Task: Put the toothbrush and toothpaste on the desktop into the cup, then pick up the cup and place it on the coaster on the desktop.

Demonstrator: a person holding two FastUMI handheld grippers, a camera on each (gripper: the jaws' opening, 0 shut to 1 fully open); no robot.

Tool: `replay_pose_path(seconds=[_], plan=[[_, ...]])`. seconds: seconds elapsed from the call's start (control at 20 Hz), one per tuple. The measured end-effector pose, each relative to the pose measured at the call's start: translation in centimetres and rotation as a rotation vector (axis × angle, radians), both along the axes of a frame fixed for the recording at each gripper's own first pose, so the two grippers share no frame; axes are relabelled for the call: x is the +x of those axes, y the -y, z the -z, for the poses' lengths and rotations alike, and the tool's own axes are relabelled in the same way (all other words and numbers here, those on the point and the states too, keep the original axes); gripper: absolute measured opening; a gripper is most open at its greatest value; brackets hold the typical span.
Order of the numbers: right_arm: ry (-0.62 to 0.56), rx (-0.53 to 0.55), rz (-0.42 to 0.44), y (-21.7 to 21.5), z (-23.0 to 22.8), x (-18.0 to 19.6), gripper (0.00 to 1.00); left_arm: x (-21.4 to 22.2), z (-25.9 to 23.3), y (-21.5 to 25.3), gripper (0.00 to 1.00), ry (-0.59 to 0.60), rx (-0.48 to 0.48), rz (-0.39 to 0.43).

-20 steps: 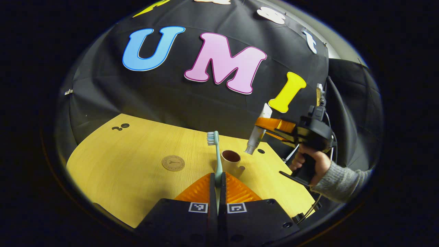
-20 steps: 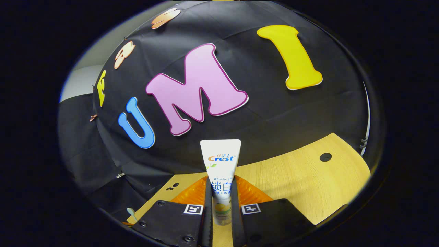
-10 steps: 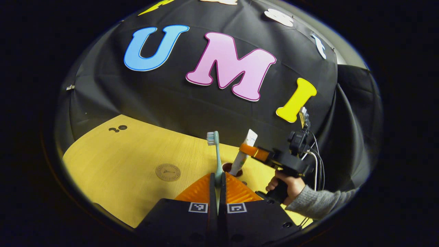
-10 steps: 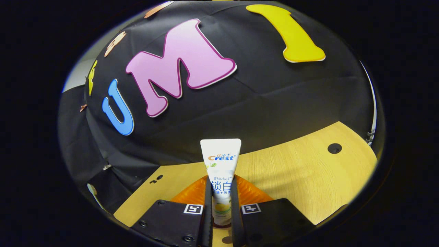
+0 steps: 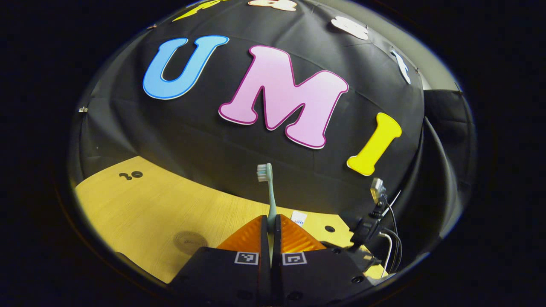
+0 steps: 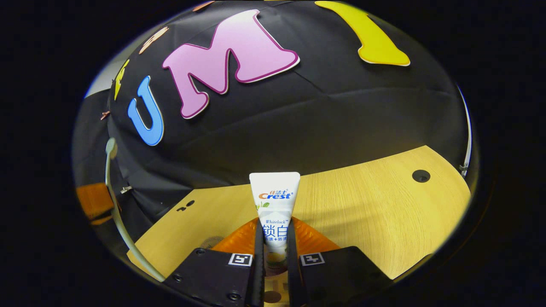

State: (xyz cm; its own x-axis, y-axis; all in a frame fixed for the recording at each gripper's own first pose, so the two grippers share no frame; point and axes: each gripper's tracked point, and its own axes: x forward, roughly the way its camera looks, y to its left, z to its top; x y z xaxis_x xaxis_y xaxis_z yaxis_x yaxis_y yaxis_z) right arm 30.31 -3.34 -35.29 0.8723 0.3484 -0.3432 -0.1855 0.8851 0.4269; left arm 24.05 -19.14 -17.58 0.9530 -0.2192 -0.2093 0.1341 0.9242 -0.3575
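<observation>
My left gripper [image 5: 271,219] is shut on the handle of a pale green toothbrush [image 5: 268,187], which stands upright with its bristle head on top. Just right of my left fingers, the white top of the toothpaste tube [image 5: 298,218] pokes up, with the right gripper's dark body [image 5: 366,232] beside it. In the right gripper view, my right gripper [image 6: 275,232] is shut on the white toothpaste tube [image 6: 275,198], held upright. A bit of brown, seemingly the cup [image 6: 272,296], shows low between those fingers. The toothbrush [image 6: 111,192] stands at the far left. The round coaster [image 5: 190,242] lies on the table to the left.
The wooden table [image 5: 140,204] has small dark holes at its far left [image 5: 131,175] and right [image 5: 329,228]. Another hole [image 6: 421,175] marks the right side in the right gripper view. The black booth wall stands close behind. Cables [image 5: 390,245] hang by the right gripper.
The right gripper has lowered the toothpaste from above the cup down to it. The left gripper has moved closer with the toothbrush, and the cup has slipped behind its fingers.
</observation>
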Motion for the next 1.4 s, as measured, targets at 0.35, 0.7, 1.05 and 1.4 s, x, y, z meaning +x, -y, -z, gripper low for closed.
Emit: replay_pose_path(seconds=[0.35, 0.7, 1.05, 1.4], plan=[[-0.013, 0.016, 0.014, 0.2, 0.2, -0.9, 0.31, 4.8, -0.1, 0.7, 0.06, 0.047, -0.058, -0.052], [-0.050, 0.110, 0.033, 0.8, -0.5, -2.0, 0.41, 7.1, 1.9, 1.3, 0.06, 0.024, -0.082, -0.062], [-0.094, 0.297, 0.060, 2.0, -1.5, -2.4, 0.70, 8.1, 5.3, 3.6, 0.06, -0.014, -0.051, -0.027], [-0.111, 0.352, 0.062, 2.5, -1.5, -2.4, 0.64, 8.0, 7.9, 5.2, 0.06, -0.034, 0.041, 0.028]])
